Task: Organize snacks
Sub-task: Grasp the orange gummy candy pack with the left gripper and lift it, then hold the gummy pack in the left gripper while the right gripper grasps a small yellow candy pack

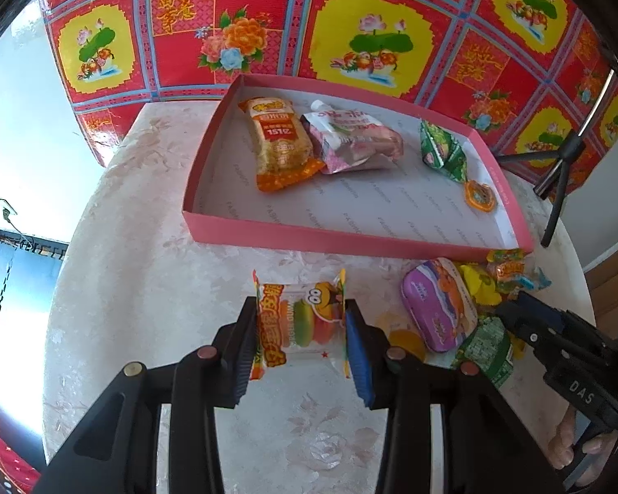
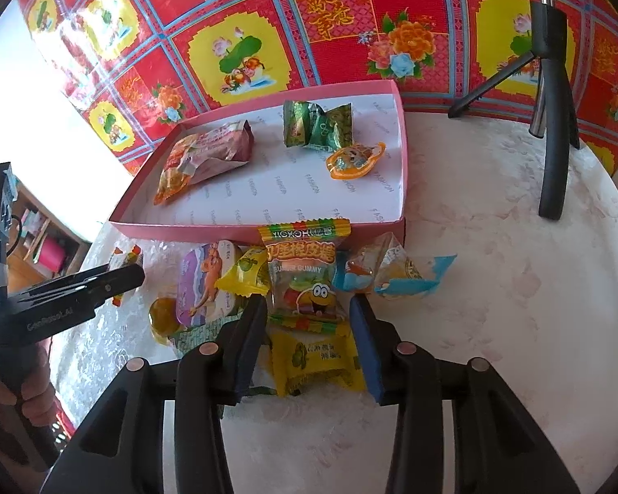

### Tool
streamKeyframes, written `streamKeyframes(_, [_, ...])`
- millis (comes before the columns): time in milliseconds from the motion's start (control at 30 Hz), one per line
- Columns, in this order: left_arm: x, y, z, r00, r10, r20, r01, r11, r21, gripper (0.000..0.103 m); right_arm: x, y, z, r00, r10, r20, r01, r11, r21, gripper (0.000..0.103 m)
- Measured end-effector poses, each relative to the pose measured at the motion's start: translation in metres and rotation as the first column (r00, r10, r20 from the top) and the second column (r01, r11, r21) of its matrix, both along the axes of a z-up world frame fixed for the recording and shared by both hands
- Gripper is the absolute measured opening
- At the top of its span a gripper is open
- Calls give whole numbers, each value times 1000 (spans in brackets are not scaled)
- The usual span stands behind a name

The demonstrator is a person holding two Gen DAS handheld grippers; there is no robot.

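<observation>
My left gripper is shut on a burger gummy packet, its pads pressing the packet's two ends just above the table. A pink shallow box lies beyond it with an orange cracker pack, a pink pouch, a green packet and an orange jelly cup inside. My right gripper stands open over the loose pile, a second burger gummy packet and a yellow candy between its fingers with small gaps at the pads.
The pile in front of the box also has a purple pack, a yellow sweet and blue-white packets. A black tripod stands at the right. The round table drops off at left and right.
</observation>
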State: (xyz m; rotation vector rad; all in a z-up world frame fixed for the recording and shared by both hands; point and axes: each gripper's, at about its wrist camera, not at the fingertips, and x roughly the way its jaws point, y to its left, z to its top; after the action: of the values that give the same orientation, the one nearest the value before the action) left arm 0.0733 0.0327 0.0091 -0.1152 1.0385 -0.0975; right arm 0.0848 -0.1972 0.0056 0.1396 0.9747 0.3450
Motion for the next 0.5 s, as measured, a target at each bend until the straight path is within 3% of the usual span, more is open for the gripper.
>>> streamKeyframes(500, [-2,7,5,1000,19,21,-19,1000,-13,41,1,5,-4,999,-42,0,42,999,-6,45])
